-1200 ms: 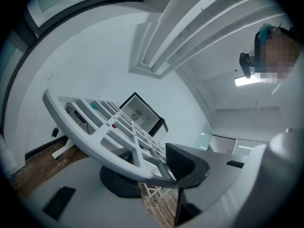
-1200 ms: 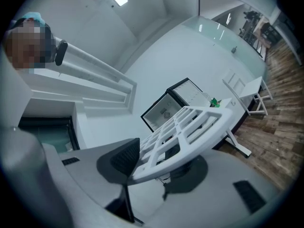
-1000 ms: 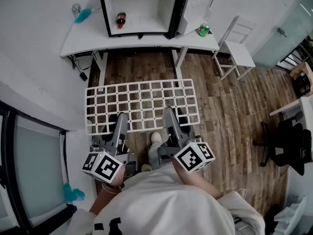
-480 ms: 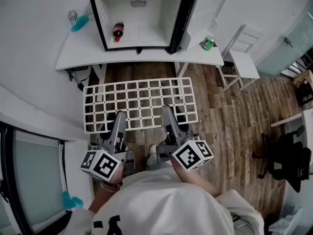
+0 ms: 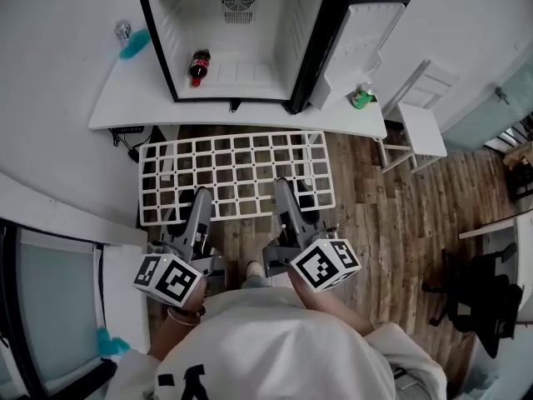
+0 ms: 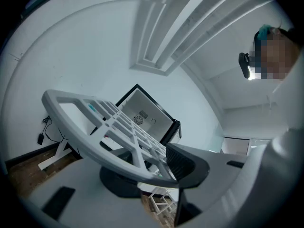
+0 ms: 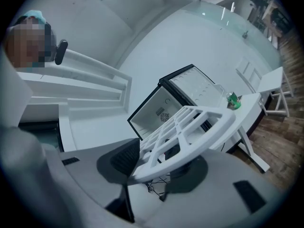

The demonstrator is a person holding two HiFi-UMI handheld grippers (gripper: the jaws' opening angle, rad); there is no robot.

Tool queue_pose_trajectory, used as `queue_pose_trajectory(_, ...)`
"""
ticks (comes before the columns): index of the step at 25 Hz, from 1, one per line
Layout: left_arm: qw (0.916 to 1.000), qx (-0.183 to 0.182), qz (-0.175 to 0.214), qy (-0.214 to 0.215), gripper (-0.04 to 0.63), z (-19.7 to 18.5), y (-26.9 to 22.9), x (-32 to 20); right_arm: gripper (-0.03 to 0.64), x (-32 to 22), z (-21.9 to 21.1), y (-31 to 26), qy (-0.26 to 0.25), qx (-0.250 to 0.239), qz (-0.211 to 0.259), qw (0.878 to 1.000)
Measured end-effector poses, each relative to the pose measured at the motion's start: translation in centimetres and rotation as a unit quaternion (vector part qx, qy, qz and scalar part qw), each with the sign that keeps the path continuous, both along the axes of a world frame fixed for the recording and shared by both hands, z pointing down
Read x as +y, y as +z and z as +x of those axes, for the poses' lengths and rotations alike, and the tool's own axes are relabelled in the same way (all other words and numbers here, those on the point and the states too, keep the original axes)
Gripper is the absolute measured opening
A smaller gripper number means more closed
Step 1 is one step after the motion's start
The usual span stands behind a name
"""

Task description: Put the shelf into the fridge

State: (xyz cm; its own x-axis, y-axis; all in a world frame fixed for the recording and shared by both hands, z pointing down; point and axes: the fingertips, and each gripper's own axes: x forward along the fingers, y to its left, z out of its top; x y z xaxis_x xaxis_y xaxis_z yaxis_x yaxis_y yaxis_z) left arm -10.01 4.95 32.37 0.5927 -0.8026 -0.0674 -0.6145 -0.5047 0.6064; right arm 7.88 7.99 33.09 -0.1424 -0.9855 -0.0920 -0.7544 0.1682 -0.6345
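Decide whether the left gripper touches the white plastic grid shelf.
Touching. Left gripper view shows the left gripper clamped onto the white grid shelf.

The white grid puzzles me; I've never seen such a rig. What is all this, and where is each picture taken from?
No robot: a person holds a two-jaw claw in each hand. One picture comes from a camera on the person's head, looking down; the other two from cameras on the claws. The left claw and right claw each grip the near edge of a white plastic grid shelf. Ahead, an open black fridge stands on a white table, a dark drink bottle inside.
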Motion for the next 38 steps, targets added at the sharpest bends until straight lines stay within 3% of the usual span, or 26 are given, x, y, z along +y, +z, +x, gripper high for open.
queue_pose_trajectory(12,0.9999,0.010,0.006,-0.005,0.146,1.8,-0.6,-2.7,0.170,-2.9,1.9,-0.8,-0.009,0.006,0.010,1.000)
queue_pose_trajectory(38,0.9993,-0.004,-0.004,-0.038,0.146,1.2,-0.3,-4.2,0.170,-5.4,1.3,0.0,-0.042,-0.016,0.000,0.999)
